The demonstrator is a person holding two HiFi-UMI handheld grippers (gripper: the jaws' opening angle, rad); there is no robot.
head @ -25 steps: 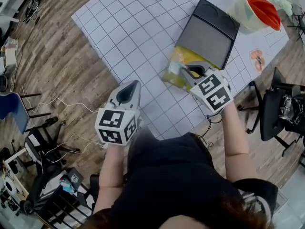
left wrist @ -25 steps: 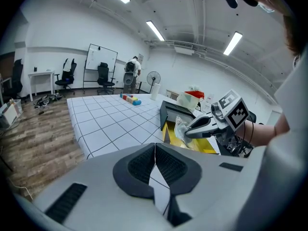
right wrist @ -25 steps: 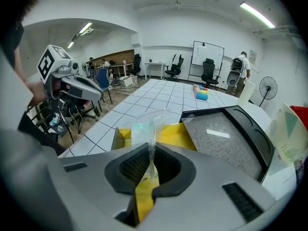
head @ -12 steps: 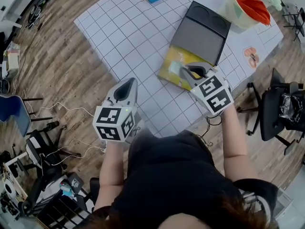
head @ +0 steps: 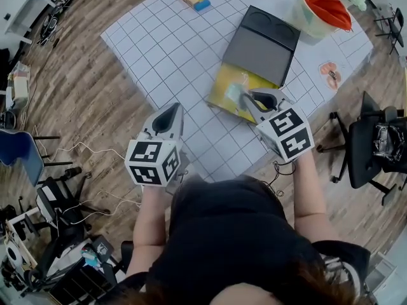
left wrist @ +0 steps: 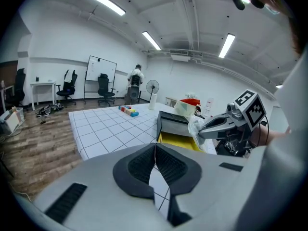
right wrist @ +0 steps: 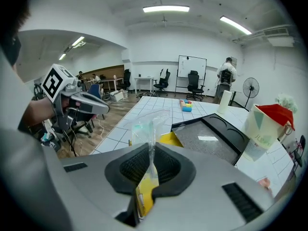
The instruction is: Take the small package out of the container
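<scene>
Found right gripper (right wrist: pixel 150 165) with jaws clamped on the small package (right wrist: pixel 146 129) (a clear, crinkled plastic bag), held up over the yellow container (head: pixel 222 89) on the gridded counter (head: pixel 165 43). Noted dark tray (head: pixel 262 42) lying against the container's far side. Saw left gripper (left wrist: pixel 155 163) with jaws together on nothing, poised near the counter's front edge, well apart from the package.
</scene>
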